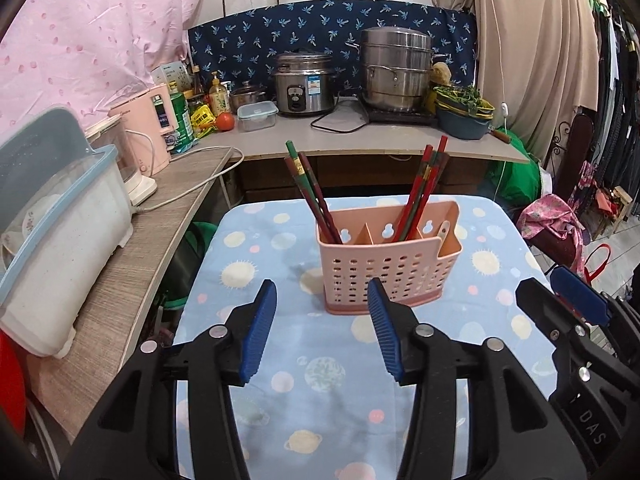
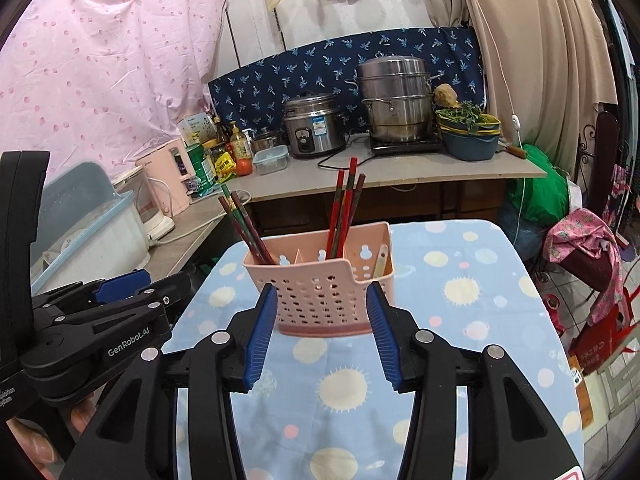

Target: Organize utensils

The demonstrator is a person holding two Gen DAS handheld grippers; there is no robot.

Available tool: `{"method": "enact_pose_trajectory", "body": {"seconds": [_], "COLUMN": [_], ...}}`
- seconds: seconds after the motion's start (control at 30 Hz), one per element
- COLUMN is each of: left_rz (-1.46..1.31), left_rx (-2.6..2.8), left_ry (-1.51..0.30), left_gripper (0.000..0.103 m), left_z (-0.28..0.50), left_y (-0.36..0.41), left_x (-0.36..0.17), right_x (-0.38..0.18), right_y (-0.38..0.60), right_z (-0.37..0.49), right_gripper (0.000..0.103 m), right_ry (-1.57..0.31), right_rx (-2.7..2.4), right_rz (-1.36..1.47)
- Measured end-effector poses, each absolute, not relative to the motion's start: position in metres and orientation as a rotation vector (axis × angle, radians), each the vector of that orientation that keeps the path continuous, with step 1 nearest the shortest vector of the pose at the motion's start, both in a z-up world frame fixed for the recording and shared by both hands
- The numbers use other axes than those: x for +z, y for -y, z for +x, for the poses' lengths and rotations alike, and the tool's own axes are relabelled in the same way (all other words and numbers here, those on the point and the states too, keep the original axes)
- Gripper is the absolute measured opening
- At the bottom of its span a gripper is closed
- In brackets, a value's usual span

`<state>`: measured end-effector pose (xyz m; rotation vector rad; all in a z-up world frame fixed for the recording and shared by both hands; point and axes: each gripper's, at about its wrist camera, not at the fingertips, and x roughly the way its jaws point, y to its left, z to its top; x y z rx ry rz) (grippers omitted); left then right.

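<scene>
A utensil holder point(image 1: 388, 264) is set on a cloth-covered table point(image 1: 320, 380), divided into side-by-side compartments. One bunch of chopsticks point(image 1: 310, 196) is stood in the left compartment, leaning left; a second bunch point(image 1: 424, 192) is stood further right, leaning right. What may be a spoon handle point(image 1: 443, 231) is lodged in the rightmost compartment. Behind the table a counter point(image 1: 360, 136) is placed, with a rice cooker point(image 1: 304, 84) left of a stacked steamer pot point(image 1: 396, 68).

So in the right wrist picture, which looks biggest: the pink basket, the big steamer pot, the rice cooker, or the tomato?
As they look in the right wrist view:
1. Pink basket, though it sits nearest the camera, so that helps.
2. Steamer pot.
3. Rice cooker.
4. Tomato, clearly smallest.
</scene>
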<state>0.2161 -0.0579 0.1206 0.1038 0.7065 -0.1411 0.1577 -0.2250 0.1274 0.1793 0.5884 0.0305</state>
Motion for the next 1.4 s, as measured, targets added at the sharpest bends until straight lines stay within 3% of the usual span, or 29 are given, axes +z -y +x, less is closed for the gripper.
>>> {"method": "enact_pose_trajectory", "body": {"seconds": [0.83,1.23,1.4], "left_rz": [0.123,0.159,0.163], "left_rx": [-0.109,-0.088,-0.080], "left_ry": [-0.769,-0.785,-0.792], "left_gripper": [0.045,0.056,0.061], "left_z": [0.183,0.174,0.173], "left_y": [0.054,0.055,0.052], "left_x": [0.087,0.071,0.067], "right_x": [0.098,0.083,0.081], "right_y": [0.215,0.218,0.216], "right_z": [0.127,0.122,0.123], "right_gripper": [0.045,0.046,0.060], "right_ry": [-0.674,-0.712,-0.717], "right_rx": [-0.005,-0.023,-0.032], "right_rz": [0.133,0.140,0.130]}}
